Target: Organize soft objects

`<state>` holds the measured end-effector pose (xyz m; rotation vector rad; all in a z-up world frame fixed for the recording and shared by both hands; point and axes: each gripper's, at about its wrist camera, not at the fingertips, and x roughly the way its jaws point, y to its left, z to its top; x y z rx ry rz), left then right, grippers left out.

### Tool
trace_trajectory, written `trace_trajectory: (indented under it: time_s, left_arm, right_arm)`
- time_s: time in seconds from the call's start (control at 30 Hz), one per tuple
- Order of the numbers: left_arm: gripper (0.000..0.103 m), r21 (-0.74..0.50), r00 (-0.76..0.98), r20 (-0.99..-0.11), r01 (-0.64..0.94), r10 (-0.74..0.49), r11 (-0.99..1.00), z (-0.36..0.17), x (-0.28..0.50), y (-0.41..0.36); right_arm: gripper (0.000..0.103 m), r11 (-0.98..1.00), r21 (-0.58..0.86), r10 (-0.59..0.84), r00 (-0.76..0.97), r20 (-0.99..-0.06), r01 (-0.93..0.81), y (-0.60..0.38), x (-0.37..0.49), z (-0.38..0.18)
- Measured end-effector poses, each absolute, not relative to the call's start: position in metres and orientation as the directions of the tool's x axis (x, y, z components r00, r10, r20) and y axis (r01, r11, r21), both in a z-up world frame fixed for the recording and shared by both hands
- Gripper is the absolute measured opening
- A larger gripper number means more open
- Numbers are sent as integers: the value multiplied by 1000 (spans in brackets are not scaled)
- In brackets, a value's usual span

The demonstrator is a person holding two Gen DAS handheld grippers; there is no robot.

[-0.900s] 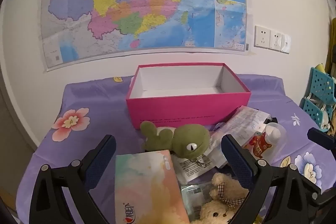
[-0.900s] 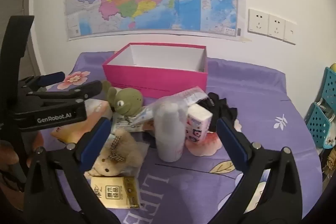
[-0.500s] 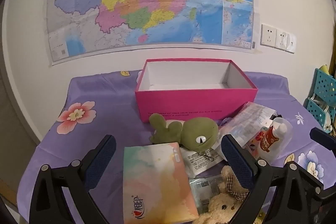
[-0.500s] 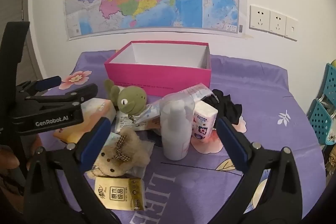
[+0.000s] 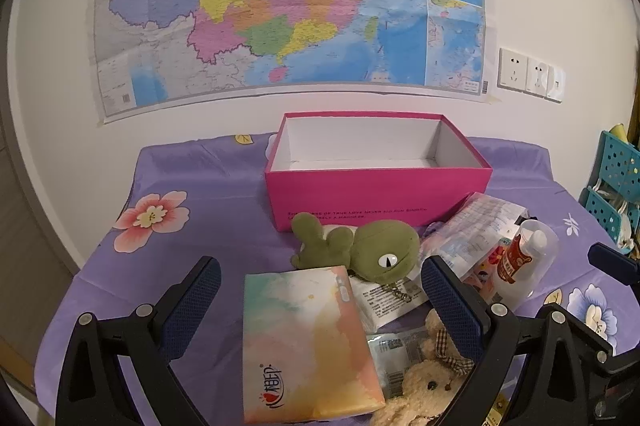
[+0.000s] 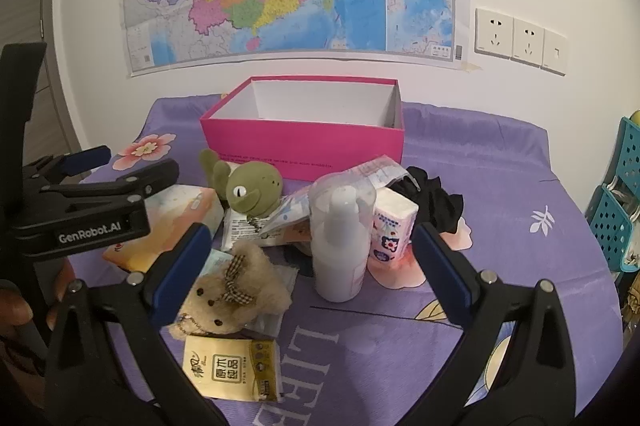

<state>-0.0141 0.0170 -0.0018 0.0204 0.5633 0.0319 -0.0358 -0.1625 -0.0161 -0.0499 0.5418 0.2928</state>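
Note:
An empty pink box (image 5: 376, 186) stands at the back of the purple-clothed table; it also shows in the right wrist view (image 6: 304, 142). In front of it lie a green plush frog (image 5: 360, 250) (image 6: 250, 188), a tan teddy bear (image 6: 228, 296) (image 5: 424, 386), a pastel tissue pack (image 5: 304, 342), a black cloth (image 6: 434, 202) and a yellow tissue packet (image 6: 232, 370). My left gripper (image 5: 320, 302) is open above the tissue pack. My right gripper (image 6: 308, 266) is open, with the bear and a white bottle (image 6: 340, 246) between its fingers' line of sight.
A small white tissue pack (image 6: 390, 230) and plastic packets (image 5: 472, 234) lie by the bottle (image 5: 520, 266). A teal basket (image 5: 616, 186) stands off the table's right side. A map hangs on the wall behind. The left gripper's body (image 6: 80, 214) is at the left of the right wrist view.
Both grippers have drawn back and up a little, so the box and the objects sit lower and farther in view. Nothing was grasped.

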Motion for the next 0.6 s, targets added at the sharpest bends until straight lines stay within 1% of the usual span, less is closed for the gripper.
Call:
trace_trajectory:
  time_s: [0.6]
  left_arm:
    - [102,25,842,-538,-22,32,999,-6,-14,18]
  right_arm:
    - [101,951,44,285,808,-516,-307,-161,-39,-15]
